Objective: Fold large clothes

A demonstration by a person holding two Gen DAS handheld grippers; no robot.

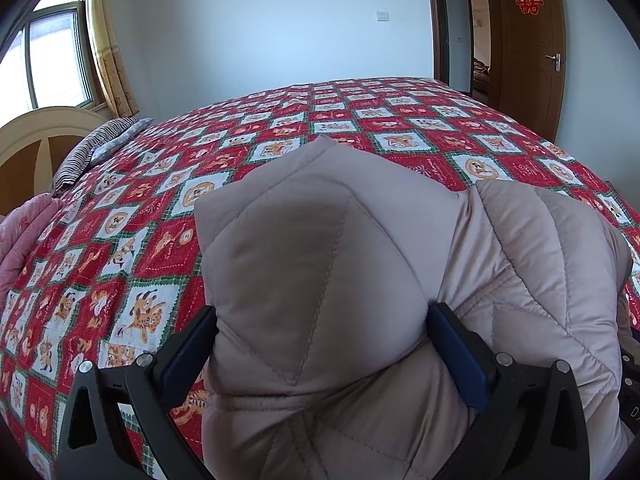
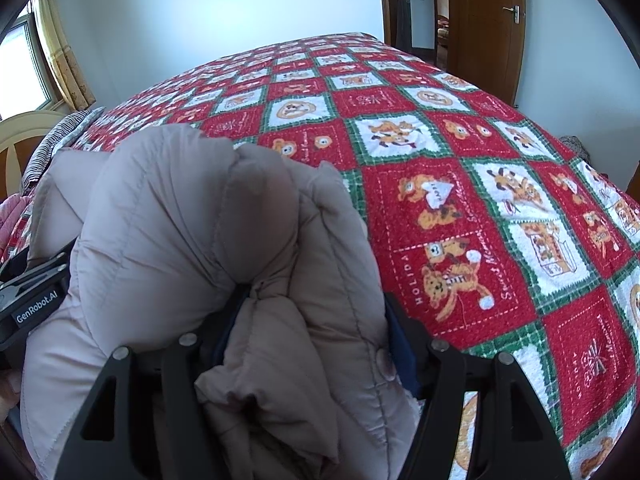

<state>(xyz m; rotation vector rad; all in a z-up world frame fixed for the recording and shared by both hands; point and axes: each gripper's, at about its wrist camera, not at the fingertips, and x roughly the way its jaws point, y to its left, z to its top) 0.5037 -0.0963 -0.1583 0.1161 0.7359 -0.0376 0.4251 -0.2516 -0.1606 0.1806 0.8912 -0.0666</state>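
Both my left hand-held gripper [image 1: 320,344] and right hand-held gripper [image 2: 308,344] clamp bunched quilted jacket [image 1: 360,280]: puffy, soft, light, slippery. I judge seams grip best.

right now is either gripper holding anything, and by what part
Both hold the padded beige jacket. The left gripper has its jaws pressed on a puffy quilted fold; the right gripper clamps a thick bunched wad. Which parts of the garment cannot be told.
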